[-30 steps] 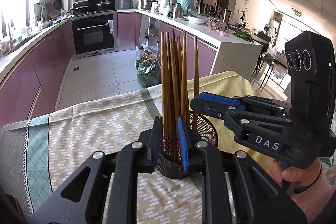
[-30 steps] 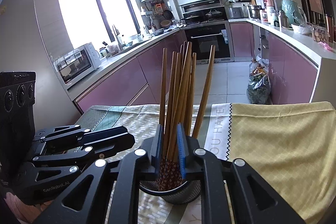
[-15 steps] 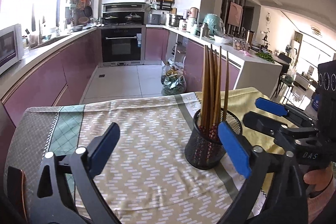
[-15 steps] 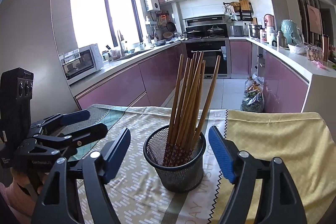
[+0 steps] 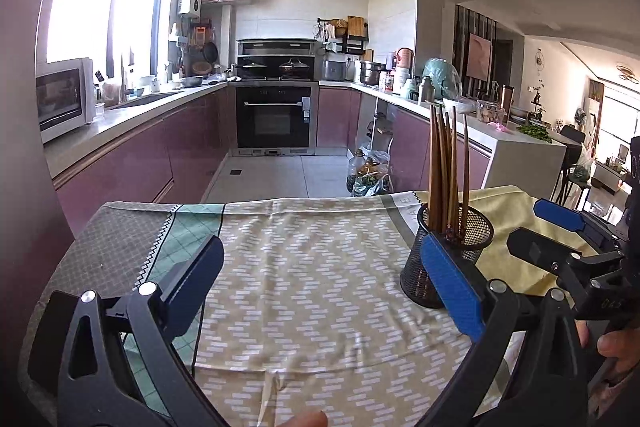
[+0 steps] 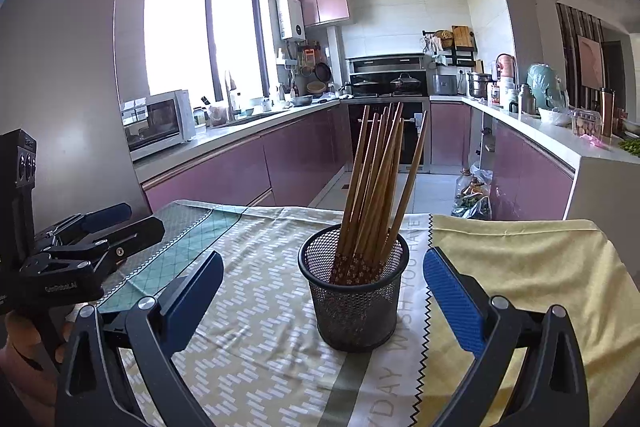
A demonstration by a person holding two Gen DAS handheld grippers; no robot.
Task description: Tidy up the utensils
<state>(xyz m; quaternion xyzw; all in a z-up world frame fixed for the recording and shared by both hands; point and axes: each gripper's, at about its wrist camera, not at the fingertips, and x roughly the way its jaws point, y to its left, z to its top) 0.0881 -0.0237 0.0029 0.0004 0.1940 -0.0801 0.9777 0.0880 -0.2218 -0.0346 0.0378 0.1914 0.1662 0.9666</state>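
1. The left hand-held gripper (image 5: 320, 279) is spread wide with nothing between its blue pads; it sits low over the patterned cloth (image 5: 312, 267), and the mesh holder stands just beyond its right-hand finger, with no contact that I can make out.
2. The right hand-held gripper (image 6: 322, 289) is likewise wide open and empty; the black mesh holder (image 6: 354, 301) stands between its two fingers but apart from both.
3. The holder stands upright on the cloth-covered counter (image 6: 520, 267), straddling the seam where the chevron print meets the yellow section.
4. Inside it a bundle of wooden chopsticks (image 6: 378, 187) stands with the patterned ends down and the plain ends fanning upward; most lean together, and one tilts away to the right.
5. Judged from this, the task looks nearly or wholly done: every chopstick in view is in the holder, and no loose utensil lies on the cloth in either view.
6. What may remain is only drawing both tools clear; whether other utensils wait out of frame cannot be told.
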